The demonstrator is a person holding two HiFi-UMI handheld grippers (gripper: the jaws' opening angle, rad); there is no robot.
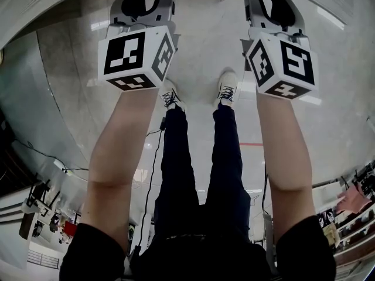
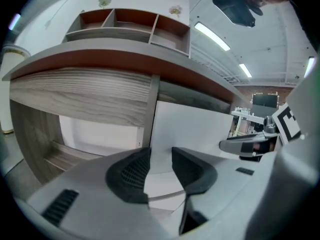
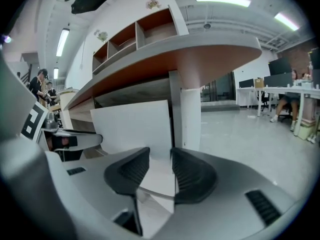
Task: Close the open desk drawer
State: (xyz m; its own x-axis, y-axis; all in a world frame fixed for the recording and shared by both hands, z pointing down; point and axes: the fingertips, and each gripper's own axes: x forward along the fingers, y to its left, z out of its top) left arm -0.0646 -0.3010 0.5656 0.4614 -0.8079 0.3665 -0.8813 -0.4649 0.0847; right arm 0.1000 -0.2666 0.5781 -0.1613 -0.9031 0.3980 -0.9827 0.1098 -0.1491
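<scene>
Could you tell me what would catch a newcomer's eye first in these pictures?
A big white drawer front juts out under the grey desk, just ahead of the left tool and the right tool, whose dark jaws stand apart and grip nothing. In the head view, two black-and-white marker cubes on the tools flank the person's white shoes on the glossy floor.

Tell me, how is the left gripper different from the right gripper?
The left gripper faces the desk's grey wood-grain panel; the right gripper sees the desk's white leg and shiny floor. The left gripper's cube bears different black squares than the right gripper's cube. Both stand open, gripping nothing, aimed at the white drawer front.
</scene>
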